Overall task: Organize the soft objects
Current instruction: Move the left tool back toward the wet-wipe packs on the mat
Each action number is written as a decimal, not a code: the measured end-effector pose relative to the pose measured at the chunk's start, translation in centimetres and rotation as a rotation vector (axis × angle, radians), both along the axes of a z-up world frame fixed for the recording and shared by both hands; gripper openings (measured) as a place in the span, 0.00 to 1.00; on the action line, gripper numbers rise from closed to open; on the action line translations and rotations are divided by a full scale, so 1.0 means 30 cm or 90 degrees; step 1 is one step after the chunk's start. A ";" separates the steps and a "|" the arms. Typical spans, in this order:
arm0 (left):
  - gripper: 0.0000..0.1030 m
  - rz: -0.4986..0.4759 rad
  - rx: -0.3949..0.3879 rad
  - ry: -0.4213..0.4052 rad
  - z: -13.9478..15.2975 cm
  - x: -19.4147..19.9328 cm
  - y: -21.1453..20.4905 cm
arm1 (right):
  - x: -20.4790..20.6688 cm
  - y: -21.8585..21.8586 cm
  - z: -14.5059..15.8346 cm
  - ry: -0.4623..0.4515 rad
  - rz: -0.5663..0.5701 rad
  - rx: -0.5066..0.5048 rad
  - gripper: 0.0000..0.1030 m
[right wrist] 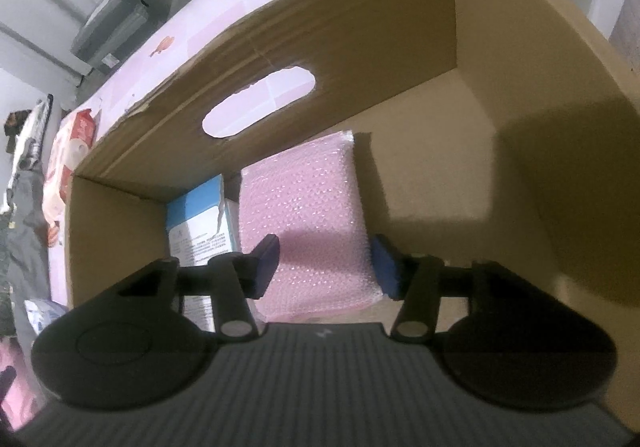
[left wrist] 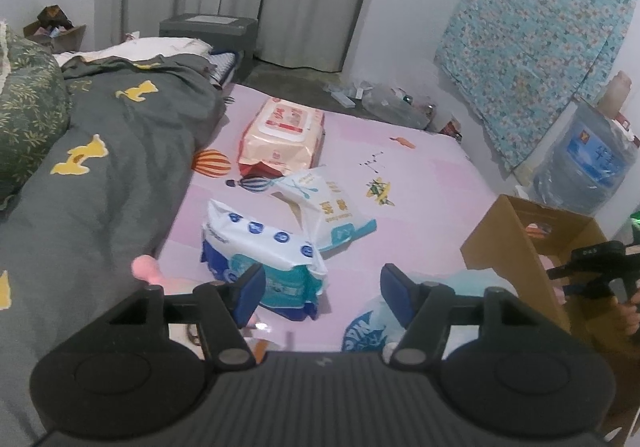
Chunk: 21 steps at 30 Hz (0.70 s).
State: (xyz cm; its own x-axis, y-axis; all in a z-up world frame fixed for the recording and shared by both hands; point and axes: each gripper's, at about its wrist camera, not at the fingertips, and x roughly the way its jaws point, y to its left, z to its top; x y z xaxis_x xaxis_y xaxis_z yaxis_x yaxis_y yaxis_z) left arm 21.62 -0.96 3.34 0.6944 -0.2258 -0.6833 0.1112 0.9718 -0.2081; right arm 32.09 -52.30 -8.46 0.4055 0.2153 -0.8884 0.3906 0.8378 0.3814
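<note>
With a pink pack [right wrist: 304, 223] and blue pack [right wrist: 200, 223] boxed, my right tongs [right wrist: 326, 267] and left tongs [left wrist: 322, 297] gape empty; three packs [left wrist: 280, 135] remain at twelve o'clock on the bed [left wrist: 432, 183].

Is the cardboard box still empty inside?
No, the cardboard box already holds a pink bubble-wrap pack and a blue-and-white packet beside it.

soft packs on bed [left wrist: 264, 247]: 3 | cardboard box [right wrist: 400, 27]: 1 | packs in box [right wrist: 304, 207]: 2
</note>
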 end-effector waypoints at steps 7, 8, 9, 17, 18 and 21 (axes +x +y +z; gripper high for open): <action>0.64 0.020 0.003 -0.012 0.010 -0.022 0.063 | -0.024 0.022 0.090 -0.036 0.011 -0.021 0.59; 0.64 0.023 0.003 -0.012 0.010 -0.024 0.072 | -0.027 0.030 0.117 -0.046 0.016 -0.026 0.60; 0.64 0.025 0.003 -0.012 0.011 -0.026 0.080 | -0.028 0.037 0.142 -0.056 0.020 -0.031 0.60; 0.65 0.030 0.002 -0.019 0.026 -0.018 0.108 | -0.022 0.194 0.385 -0.161 0.099 -0.022 0.64; 0.64 0.027 0.002 -0.020 0.033 -0.009 0.106 | -0.015 0.225 0.407 -0.169 0.113 -0.014 0.64; 0.65 0.010 0.001 -0.021 0.051 0.035 0.089 | 0.024 0.332 0.454 -0.184 0.163 0.021 0.64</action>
